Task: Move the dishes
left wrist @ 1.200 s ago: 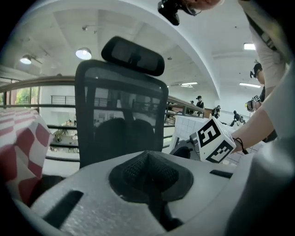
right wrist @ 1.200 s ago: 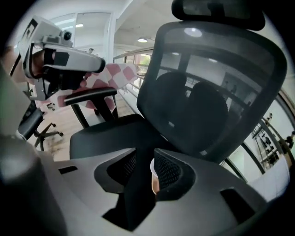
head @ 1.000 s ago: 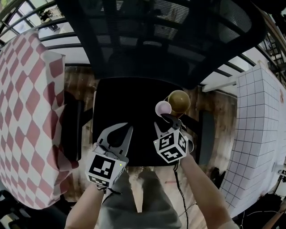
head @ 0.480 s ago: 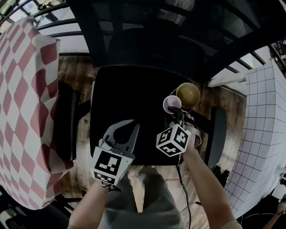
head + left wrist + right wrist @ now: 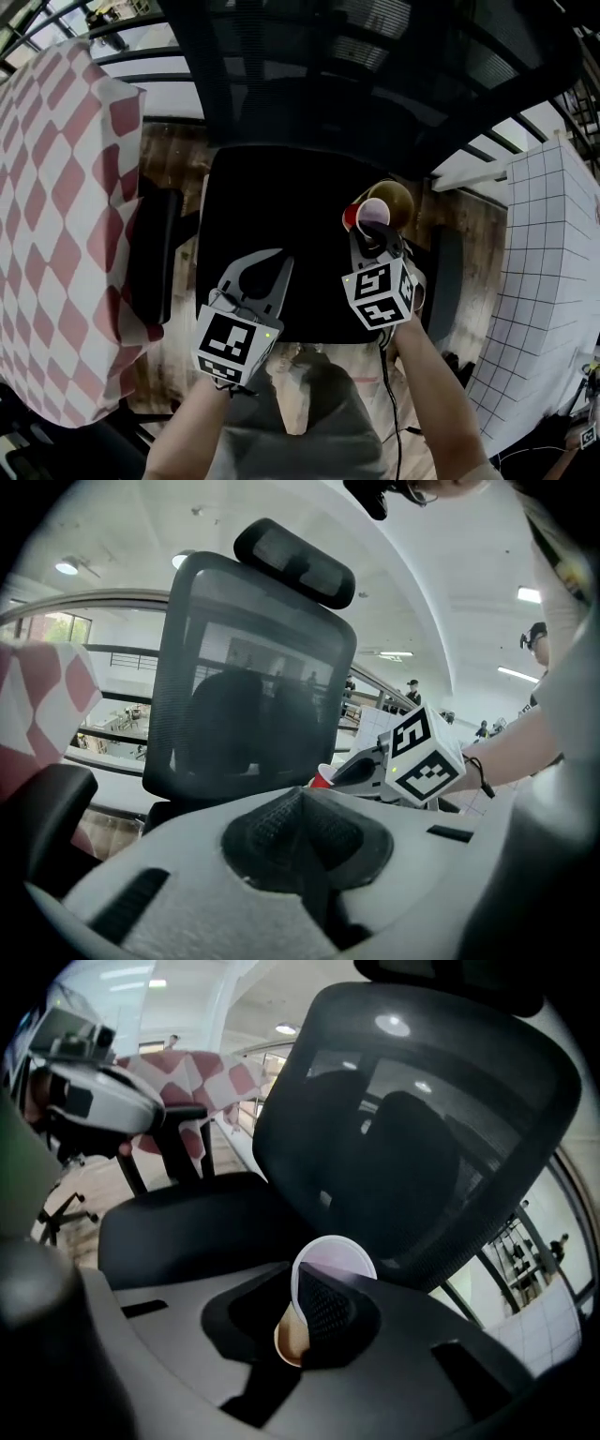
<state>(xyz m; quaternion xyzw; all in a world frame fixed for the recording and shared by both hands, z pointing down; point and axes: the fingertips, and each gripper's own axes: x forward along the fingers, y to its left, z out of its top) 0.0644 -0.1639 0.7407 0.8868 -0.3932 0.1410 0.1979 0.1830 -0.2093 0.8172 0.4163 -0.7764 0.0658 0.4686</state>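
Note:
On the right side of a black office chair's seat (image 5: 272,216) are a red cup (image 5: 371,213) with a pale pink inside and, touching it behind, a gold bowl (image 5: 397,195). My right gripper (image 5: 373,236) has just been closing and is shut on the cup's rim (image 5: 330,1258), one pad inside the cup. The cup leans toward me. A bit of gold bowl (image 5: 289,1340) shows between the jaws (image 5: 314,1312). My left gripper (image 5: 274,255) hovers over the seat's front left, shut and empty. In the left gripper view its pads (image 5: 302,827) meet, with the red cup (image 5: 322,779) beyond.
The chair's mesh backrest (image 5: 356,66) rises behind the seat, and armrests (image 5: 155,253) flank it. A table with a red-and-white checked cloth (image 5: 56,206) stands at the left. A white tiled block (image 5: 544,272) stands at the right. Wooden floor lies below.
My right gripper moved forward to the cup and closed on its rim. The cup now leans, showing its red side. The left gripper has hardly moved.

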